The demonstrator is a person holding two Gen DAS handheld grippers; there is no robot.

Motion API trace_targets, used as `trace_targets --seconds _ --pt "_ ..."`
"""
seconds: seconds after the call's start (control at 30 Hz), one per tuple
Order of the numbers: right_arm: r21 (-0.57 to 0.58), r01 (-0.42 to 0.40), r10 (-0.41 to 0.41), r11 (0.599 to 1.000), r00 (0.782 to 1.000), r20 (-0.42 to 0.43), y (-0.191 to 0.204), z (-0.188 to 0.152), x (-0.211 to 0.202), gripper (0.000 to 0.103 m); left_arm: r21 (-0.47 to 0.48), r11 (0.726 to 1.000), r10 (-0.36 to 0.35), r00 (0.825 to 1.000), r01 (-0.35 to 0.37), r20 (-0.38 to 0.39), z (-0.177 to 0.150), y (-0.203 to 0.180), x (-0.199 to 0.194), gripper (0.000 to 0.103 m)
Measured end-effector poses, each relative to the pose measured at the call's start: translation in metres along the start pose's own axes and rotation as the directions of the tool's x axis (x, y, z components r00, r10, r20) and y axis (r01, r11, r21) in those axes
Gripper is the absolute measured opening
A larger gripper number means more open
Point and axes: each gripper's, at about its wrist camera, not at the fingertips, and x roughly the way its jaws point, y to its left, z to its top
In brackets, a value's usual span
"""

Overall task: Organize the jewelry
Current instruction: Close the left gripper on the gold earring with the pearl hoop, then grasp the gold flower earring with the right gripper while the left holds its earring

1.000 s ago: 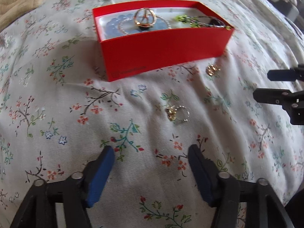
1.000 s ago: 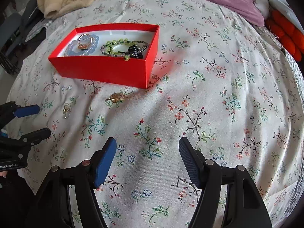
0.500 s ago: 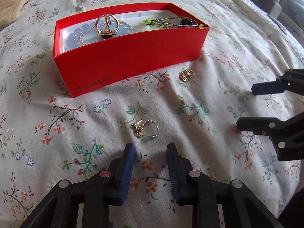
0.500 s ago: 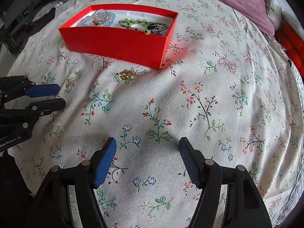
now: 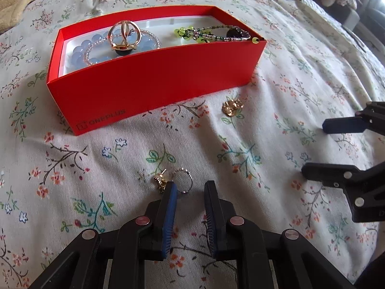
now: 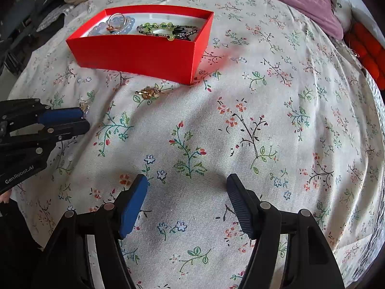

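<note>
**Left wrist: jaws narrowing on the ring**

Left gripper [image 5: 189, 189] jaws have just been closing, narrow gap, nothing clamped. Small silver beaded ring with gold charm [image 5: 176, 180] lies just past the left-hand pad, slightly left of centre. Right gripper [image 6: 186, 187] is wide apart, empty, farther off. Red cardboard box [image 5: 154, 89] beyond.

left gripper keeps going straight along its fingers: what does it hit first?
Probably the small beaded ring with the gold earring beside it, lying on the floral bedspread just past the left gripper. Its jaws have just been closing; nothing held yet. Depth is unclear.
</note>
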Motion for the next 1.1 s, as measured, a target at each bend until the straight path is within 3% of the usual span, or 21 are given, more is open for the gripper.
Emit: trace_targets --seconds 0.4,0.57,0.67,1.1 --pt "0.008 0.014 -0.014 1.000 1.000 0.004 0.000 0.003 0.000 0.071 0.029 0.999 0.028 1.000 -0.028 0.007 0.005 -0.003 0.005 0.018" --pt "0.019 0.025 -0.025 1.000 0.999 0.022 -0.002 0.004 -0.003 0.071 0.055 0.997 0.051 0.999 -0.051 0.006 0.003 -0.005 0.000 0.007" --pt "0.031 0.021 -0.022 0.999 0.999 0.034 -0.004 0.005 -0.003 0.071 0.064 0.996 0.054 0.999 -0.054 0.009 0.000 -0.004 -0.005 0.006" --pt "-0.006 -0.086 0.087 0.996 0.994 0.072 0.034 0.028 0.008 0.071 0.049 0.997 0.056 0.998 -0.058 0.036 -0.017 0.018 -0.035 0.006"
